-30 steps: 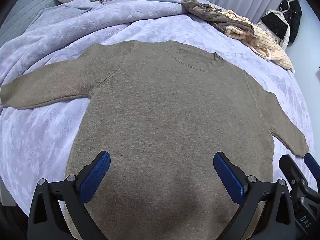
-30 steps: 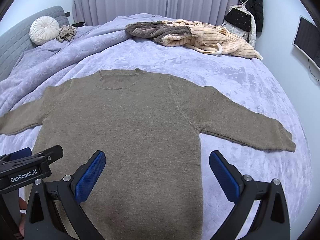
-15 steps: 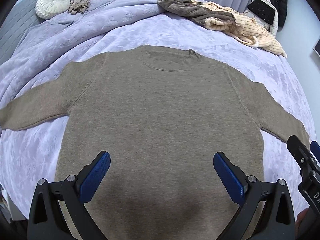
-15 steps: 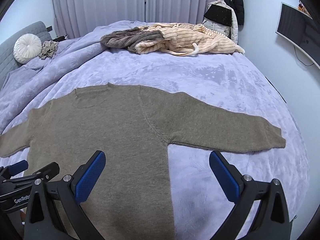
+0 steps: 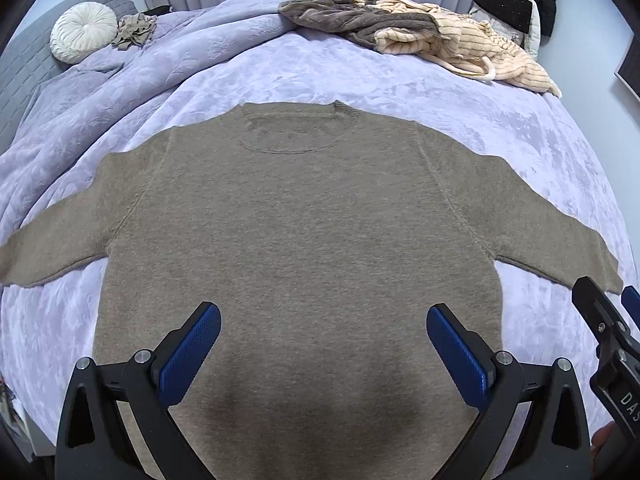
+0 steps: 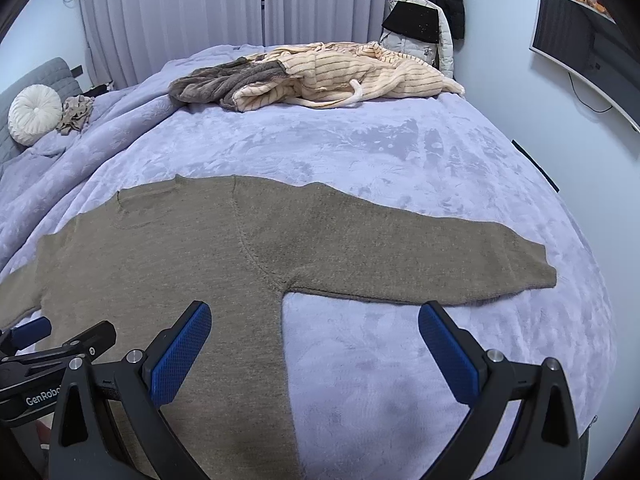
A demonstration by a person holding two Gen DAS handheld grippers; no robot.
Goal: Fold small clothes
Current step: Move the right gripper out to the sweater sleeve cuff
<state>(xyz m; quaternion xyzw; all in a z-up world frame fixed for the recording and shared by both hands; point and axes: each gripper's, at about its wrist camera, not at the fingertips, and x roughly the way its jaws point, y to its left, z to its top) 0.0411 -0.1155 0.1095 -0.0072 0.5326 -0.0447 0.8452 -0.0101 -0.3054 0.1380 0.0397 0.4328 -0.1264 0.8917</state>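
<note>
A brown knit sweater point(image 5: 304, 232) lies flat on the lavender bed cover, neck away from me, both sleeves spread out sideways. My left gripper point(image 5: 323, 344) is open and empty above the sweater's lower body. My right gripper point(image 6: 314, 344) is open and empty above the sweater's right side edge point(image 6: 280, 320), just below the right armpit. The right sleeve point(image 6: 420, 264) stretches to the right in the right wrist view. The right gripper's edge shows at the far right of the left wrist view point(image 5: 608, 344). The left gripper's edge shows at the left of the right wrist view point(image 6: 48, 356).
A pile of beige striped and grey-brown clothes point(image 6: 316, 76) lies at the far side of the bed. A round white cushion point(image 6: 34, 114) and a small crumpled cloth point(image 6: 76, 114) sit by the grey headboard at the left. A wall monitor point(image 6: 572, 44) hangs at the right.
Both grippers have pulled back and swung right: the left now faces the sweater squarely, and the right has shifted from the sweater's body to its right edge and sleeve. The sweater has not moved.
</note>
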